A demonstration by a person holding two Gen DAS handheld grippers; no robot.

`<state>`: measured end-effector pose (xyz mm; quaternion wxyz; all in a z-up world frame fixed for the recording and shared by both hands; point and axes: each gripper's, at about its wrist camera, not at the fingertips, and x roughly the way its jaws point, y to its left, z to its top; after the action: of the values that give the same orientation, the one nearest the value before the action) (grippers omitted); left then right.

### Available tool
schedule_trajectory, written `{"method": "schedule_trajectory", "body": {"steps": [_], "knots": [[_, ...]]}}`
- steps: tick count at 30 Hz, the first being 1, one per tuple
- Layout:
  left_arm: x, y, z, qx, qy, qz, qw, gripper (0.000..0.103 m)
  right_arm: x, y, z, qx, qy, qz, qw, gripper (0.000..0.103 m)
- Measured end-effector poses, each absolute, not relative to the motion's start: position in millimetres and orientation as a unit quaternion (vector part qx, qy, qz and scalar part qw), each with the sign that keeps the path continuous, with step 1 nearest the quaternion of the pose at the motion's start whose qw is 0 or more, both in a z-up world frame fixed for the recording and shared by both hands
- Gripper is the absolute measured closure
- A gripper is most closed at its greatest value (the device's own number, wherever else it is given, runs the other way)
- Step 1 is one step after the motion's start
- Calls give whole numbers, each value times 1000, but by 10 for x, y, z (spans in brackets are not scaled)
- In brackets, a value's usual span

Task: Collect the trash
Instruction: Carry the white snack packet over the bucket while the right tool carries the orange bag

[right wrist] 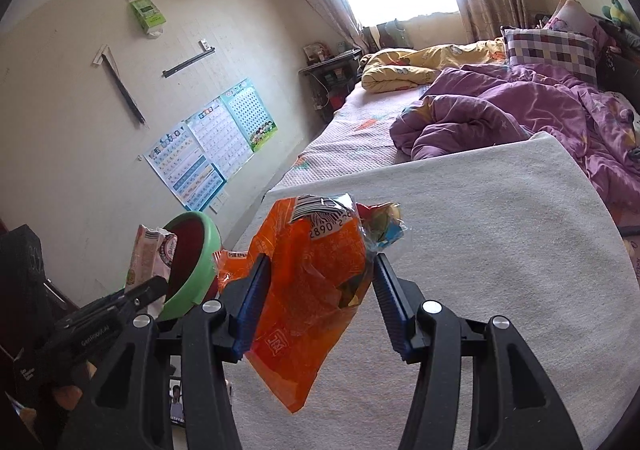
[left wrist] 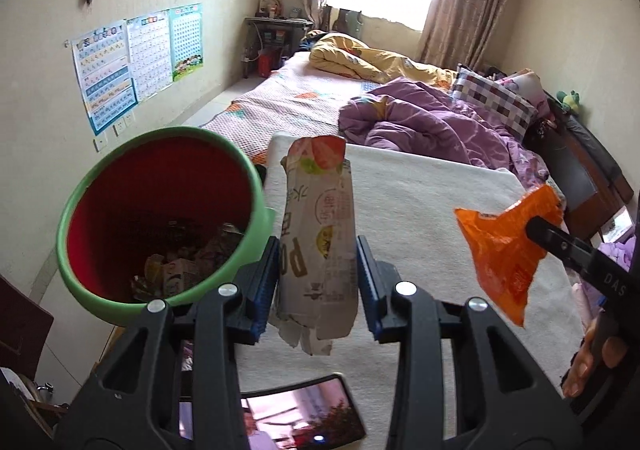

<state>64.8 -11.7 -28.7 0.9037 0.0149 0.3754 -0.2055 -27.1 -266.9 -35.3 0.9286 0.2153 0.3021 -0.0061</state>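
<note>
Trash is up in the air in 2 places, 1 piece in each gripper. The left gripper (left wrist: 318, 270) has its jaws clenched on a crumpled white wrapper (left wrist: 318, 234) with printed characters and a pink-and-green patch at its top; the wrapper stands nearly upright between the blue pads (left wrist: 266, 282), its torn lower end hanging below them. Just left of it sits the trash bin (left wrist: 160, 218), green outside and red inside, with scraps of paper and packaging lying at its bottom. The wrapper is beside the bin's rim, not over its mouth.

The right gripper (right wrist: 318, 290) has its jaws grasping an orange snack bag (right wrist: 308, 290), which bulges between the pads and hangs down below them, a barcode showing near its top. A small bundle of coloured wrapping (right wrist: 380, 226) sticks out at the bag's upper right. From the left wrist view the same bag is held up to the right, well apart from the bin.

Under both grippers lies a cream-coloured desk (left wrist: 420, 210). A phone (left wrist: 300, 418) with a lit screen lies at its near edge. Beyond the desk is a bed (left wrist: 304, 98) with a purple quilt (left wrist: 420, 122).
</note>
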Motion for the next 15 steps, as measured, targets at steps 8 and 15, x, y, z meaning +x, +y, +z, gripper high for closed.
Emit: {"method": "schedule_trajectory", "body": {"steps": [8, 15], "knots": [[837, 398, -290, 1, 375, -167, 912, 67, -176, -2395, -331, 210, 305, 2, 929, 52], [921, 593, -323, 5, 378, -172, 910, 67, -59, -2128, -279, 197, 299, 10, 933, 52]]}}
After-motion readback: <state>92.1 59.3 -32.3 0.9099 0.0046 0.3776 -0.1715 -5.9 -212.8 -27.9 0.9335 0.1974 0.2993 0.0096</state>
